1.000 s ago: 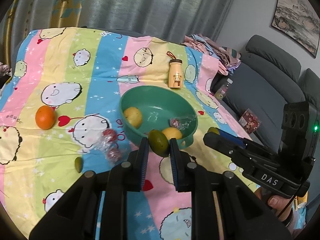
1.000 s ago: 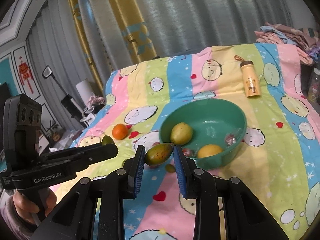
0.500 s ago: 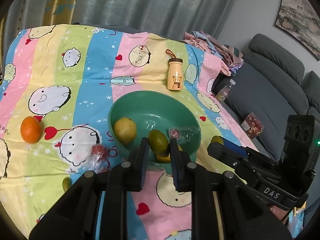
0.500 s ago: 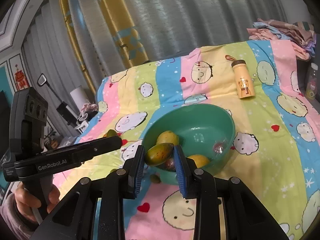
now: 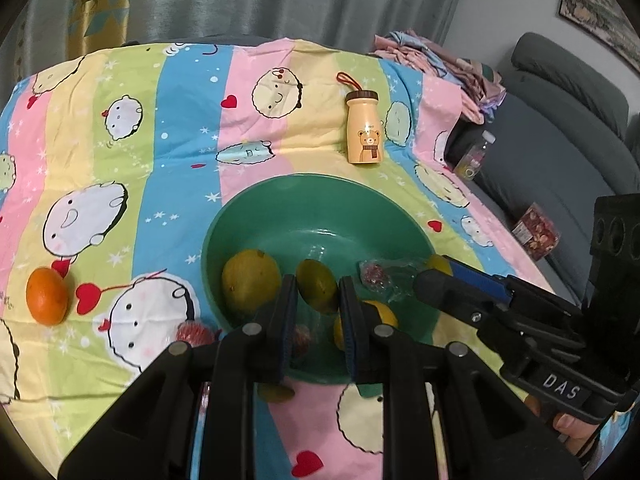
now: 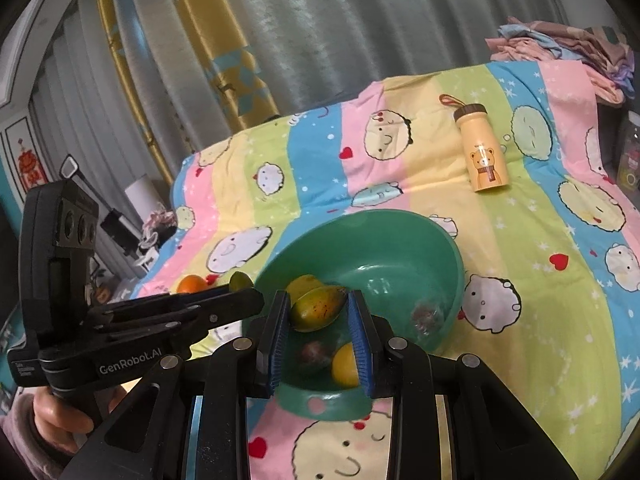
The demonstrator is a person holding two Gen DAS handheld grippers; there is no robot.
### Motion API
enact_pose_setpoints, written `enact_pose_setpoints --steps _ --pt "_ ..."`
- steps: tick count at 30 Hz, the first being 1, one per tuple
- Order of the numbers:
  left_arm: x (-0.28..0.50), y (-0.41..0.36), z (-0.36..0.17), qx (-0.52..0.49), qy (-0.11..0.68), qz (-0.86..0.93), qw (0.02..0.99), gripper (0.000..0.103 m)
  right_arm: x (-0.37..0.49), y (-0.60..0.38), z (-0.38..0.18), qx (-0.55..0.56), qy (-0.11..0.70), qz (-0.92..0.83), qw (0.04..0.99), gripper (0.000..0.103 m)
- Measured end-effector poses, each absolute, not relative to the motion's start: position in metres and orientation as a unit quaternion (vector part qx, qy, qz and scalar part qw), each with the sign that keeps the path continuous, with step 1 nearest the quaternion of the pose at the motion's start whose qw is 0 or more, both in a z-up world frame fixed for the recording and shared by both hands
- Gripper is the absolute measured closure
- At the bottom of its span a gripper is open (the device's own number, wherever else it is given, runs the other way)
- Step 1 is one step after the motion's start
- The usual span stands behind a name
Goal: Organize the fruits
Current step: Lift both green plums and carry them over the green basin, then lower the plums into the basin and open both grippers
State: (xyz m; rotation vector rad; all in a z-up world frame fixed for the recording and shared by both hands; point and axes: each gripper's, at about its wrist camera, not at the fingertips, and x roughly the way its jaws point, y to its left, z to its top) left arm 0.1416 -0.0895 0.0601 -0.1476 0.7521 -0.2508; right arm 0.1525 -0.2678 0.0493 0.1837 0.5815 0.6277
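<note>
A green bowl (image 5: 320, 192) (image 6: 448, 248) sits on the striped cartoon cloth. In it lie a yellow pear-like fruit (image 5: 250, 286), a yellow citrus (image 5: 372, 316) (image 6: 346, 364), a dark red fruit (image 6: 314, 354) and a wrapped sweet (image 5: 374, 274). My left gripper (image 5: 318, 284) is shut on a small green fruit (image 5: 318, 292) above the bowl's near side. Over the near rim, a green-yellow mango (image 6: 318, 308) is held by my right gripper (image 6: 318, 298), which is shut on it. An orange (image 5: 47, 296) (image 6: 192, 283) rests on the cloth to the left.
A tan bear-print bottle (image 5: 364, 132) (image 6: 482, 152) lies beyond the bowl. Red wrapped sweets (image 5: 194, 332) and a small green fruit (image 5: 276, 392) lie by the bowl's near left. A grey sofa (image 5: 560, 140) with a clothes pile (image 5: 452, 64) borders the right.
Both grippers have carried their fruit forward, from short of the bowl to above its near part. The orange and the loose sweets have slid left and down in the left wrist view.
</note>
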Motion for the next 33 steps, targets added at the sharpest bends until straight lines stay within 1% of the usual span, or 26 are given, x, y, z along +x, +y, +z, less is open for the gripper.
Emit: enact_pose_setpoints --steps 19,33 --pt "0.174 -0.107 0.033 -0.017 0.4 -0.111 0.91 0.082 0.168 -0.254 0.032 0.027 0.313 0.261 0.913 0.072" --pt "0.182 -0.113 0.026 0.003 0.415 -0.105 0.904 0.082 0.171 -0.253 0.029 0.021 0.317 0.253 0.914 0.072"
